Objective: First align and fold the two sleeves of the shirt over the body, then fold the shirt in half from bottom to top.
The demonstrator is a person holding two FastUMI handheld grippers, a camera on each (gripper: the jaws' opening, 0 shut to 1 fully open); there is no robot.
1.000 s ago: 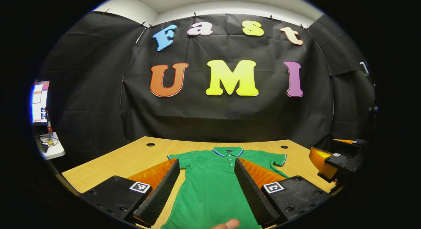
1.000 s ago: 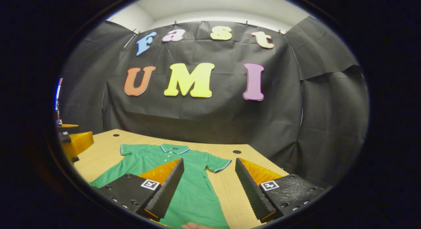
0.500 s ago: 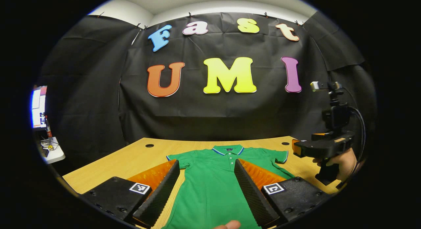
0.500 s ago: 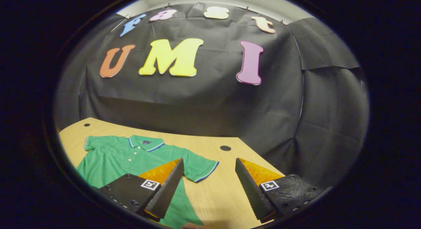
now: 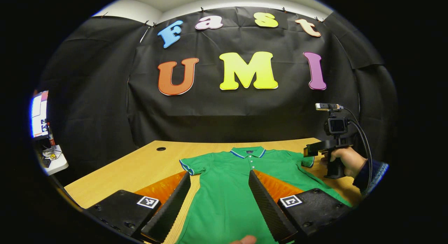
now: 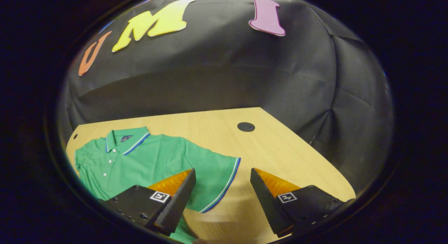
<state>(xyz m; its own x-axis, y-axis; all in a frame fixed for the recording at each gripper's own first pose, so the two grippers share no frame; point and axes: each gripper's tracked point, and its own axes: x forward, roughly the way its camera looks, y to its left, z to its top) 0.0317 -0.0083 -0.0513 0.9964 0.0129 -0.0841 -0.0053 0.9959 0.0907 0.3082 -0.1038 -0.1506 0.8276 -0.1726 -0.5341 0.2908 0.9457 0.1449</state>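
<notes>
Closest to me, the left gripper [image 5: 219, 205] hangs over the lower body of the green shirt [image 5: 231, 188], jaws spread wide and holding nothing. The shirt lies flat, sleeves out, on the wooden table [image 5: 140, 167]. Farther off, the right gripper [image 6: 221, 198] hovers by the right sleeve [image 6: 217, 177], gaping too, empty.

Even overhead light, sharp focus, strong fisheye bending at edges, soft shadows
</notes>
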